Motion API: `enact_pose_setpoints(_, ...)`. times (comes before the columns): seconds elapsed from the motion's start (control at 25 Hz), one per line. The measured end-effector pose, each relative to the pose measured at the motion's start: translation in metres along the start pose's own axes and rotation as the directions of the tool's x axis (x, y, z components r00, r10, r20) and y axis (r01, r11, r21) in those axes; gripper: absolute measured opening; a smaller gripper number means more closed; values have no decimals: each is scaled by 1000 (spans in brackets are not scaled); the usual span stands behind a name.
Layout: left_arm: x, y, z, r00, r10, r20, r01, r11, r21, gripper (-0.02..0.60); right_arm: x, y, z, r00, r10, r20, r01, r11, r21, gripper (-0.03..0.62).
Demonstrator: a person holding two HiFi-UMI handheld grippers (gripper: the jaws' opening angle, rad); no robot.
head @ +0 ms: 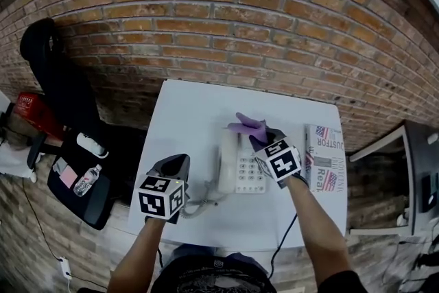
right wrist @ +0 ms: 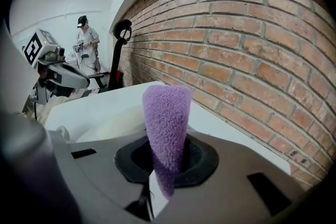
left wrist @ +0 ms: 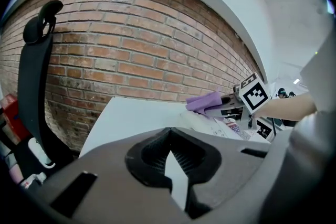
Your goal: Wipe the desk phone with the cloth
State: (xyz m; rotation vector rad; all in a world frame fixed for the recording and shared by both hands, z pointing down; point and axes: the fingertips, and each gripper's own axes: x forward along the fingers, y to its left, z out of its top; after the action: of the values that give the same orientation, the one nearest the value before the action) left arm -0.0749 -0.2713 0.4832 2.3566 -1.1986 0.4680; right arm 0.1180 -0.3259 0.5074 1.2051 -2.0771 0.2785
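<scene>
A white desk phone (head: 240,165) lies at the middle of the white table (head: 192,113), its handset along its left side. My right gripper (head: 256,138) is shut on a purple cloth (head: 245,126) and holds it over the phone's far end. The cloth (right wrist: 167,118) stands up from between the jaws in the right gripper view, with the phone (right wrist: 105,123) below it. My left gripper (head: 180,161) hovers at the table's front left, beside the phone, shut with nothing in it. From the left gripper view I see the cloth (left wrist: 205,102) above the phone (left wrist: 210,124).
A printed booklet (head: 322,158) lies right of the phone. The phone cord (head: 199,206) curls toward the front edge. A brick wall (head: 240,24) backs the table. A black chair (head: 68,92) with a water bottle (head: 86,180) stands left; a dark desk (head: 418,175) stands right.
</scene>
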Motion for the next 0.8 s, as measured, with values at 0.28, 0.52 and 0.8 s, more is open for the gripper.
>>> enact_pose_setpoints(0.28,-7,-9,-14,1000,12,-6,-12,1000,-13,5,0,17,-13,998,57,6,-57,997,58,44)
enact_pose_setpoints(0.52,-18,-21,-21,999,34,5,-34,999,-24,5,-9,25,-22,996,84,10,-85,994,68,44)
enact_pose_setpoints(0.8,-32,-32,-31,998,56,11,-56,998,-29,5,-19,40,-37,993,115,11,-115,991,72,44)
